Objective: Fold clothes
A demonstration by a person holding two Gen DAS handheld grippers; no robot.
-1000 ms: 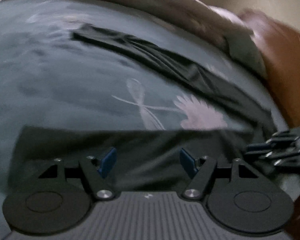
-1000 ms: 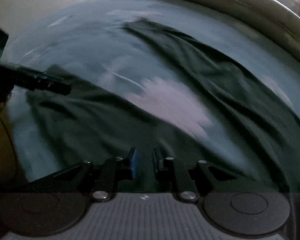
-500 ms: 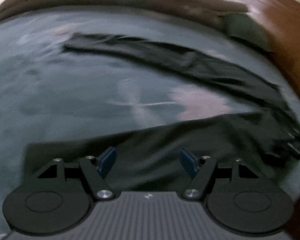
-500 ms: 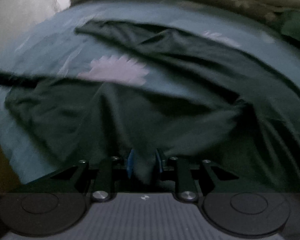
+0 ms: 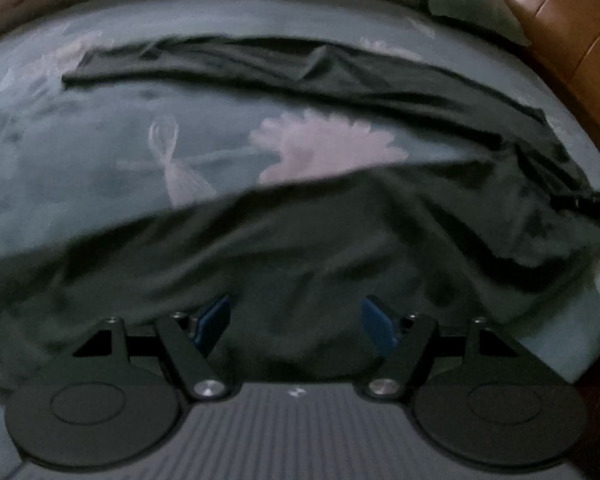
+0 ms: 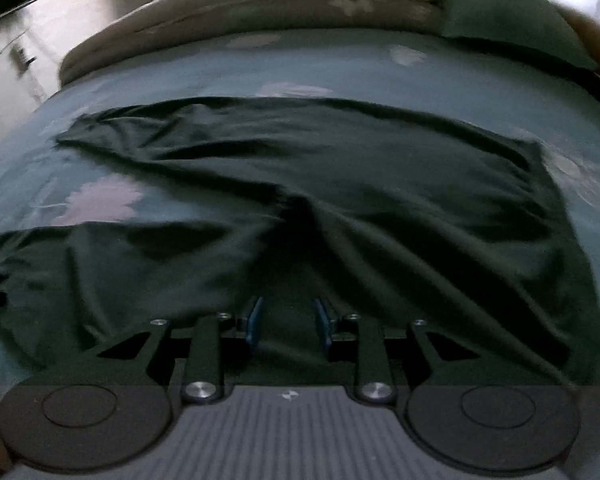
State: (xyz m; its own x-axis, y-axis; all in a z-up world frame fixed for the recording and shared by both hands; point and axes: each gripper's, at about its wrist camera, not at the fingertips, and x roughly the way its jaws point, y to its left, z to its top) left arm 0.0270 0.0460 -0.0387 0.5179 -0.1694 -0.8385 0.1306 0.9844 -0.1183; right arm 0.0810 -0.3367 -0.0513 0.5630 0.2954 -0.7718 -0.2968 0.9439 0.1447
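The left gripper (image 5: 296, 320) hangs with fingers spread wide over a dark garment (image 6: 340, 184); the right gripper (image 6: 288, 322), half-parted, straddles a raised ridge of cloth. The garment sprawls rumpled across a teal bedspread (image 5: 80, 160), apparently positioned for folding.

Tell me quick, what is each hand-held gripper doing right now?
Left hand-held gripper: open wide, holding nothing, just over the dark garment.
Right hand-held gripper: jaws part open with the garment's cloth lying between them; no firm pinch visible.
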